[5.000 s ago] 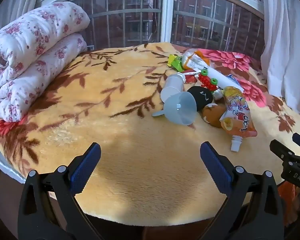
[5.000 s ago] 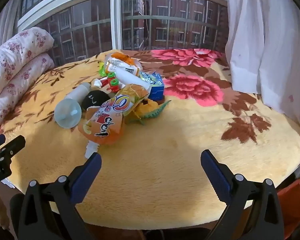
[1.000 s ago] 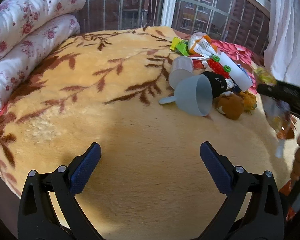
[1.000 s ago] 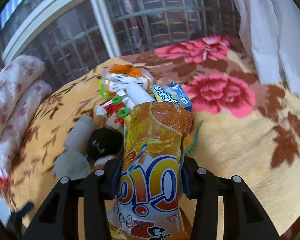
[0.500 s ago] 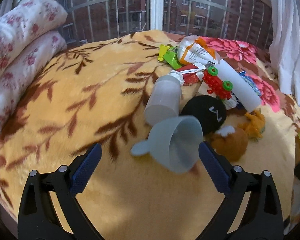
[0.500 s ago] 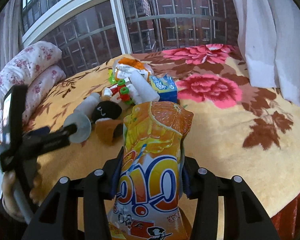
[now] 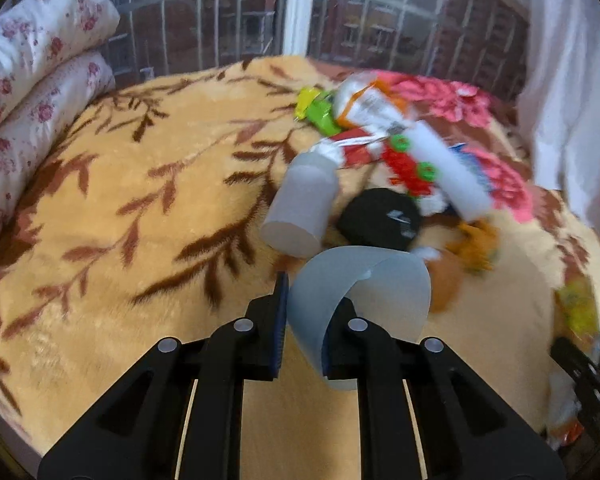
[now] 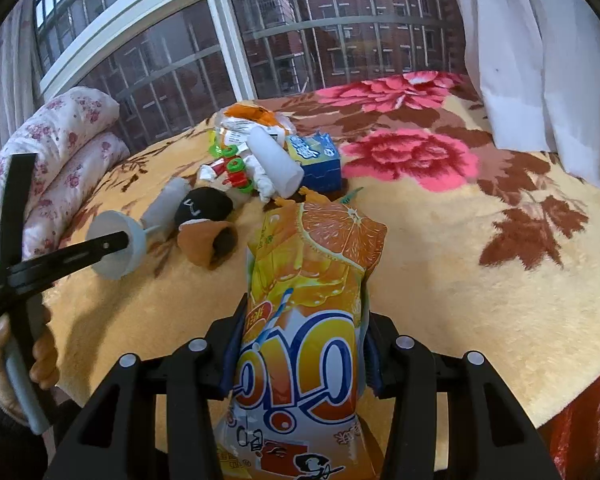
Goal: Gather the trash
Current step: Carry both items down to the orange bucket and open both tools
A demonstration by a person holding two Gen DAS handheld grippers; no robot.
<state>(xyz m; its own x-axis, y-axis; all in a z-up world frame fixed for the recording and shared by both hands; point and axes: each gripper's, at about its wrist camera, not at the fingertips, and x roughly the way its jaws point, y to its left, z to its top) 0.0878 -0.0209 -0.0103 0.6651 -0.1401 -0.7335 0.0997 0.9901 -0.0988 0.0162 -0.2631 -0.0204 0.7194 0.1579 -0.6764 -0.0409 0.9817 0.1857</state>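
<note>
**Both tools loaded: funnel left, juice pouch right**

Left tool [image 7: 302, 336] is clamped on the rim of the pale blue funnel [image 7: 364, 292]; the funnel's spout is hidden behind its cone in the left wrist view. Right tool [image 8: 300, 360] is clamped on the orange juice pouch [image 8: 308, 320], whose lower end is cut off by the frame; the pouch blocks much of the bed blanket [image 8: 460, 272] behind it. The left view is motion-blurred, so the trash pile on its right side is hard to read: white bottle [image 7: 304, 204], black plush [image 7: 380, 220], white tube [image 7: 448, 168], orange-white snack bag [image 7: 368, 104], and a yellow smear at the far right that cannot be identified. Blue carton [image 8: 316, 160] shows only in the right view.

Half a second ago the left tool was wide apart with the funnel lying on the blanket; now it grips the funnel. The right grip on the pouch is unchanged.
</note>
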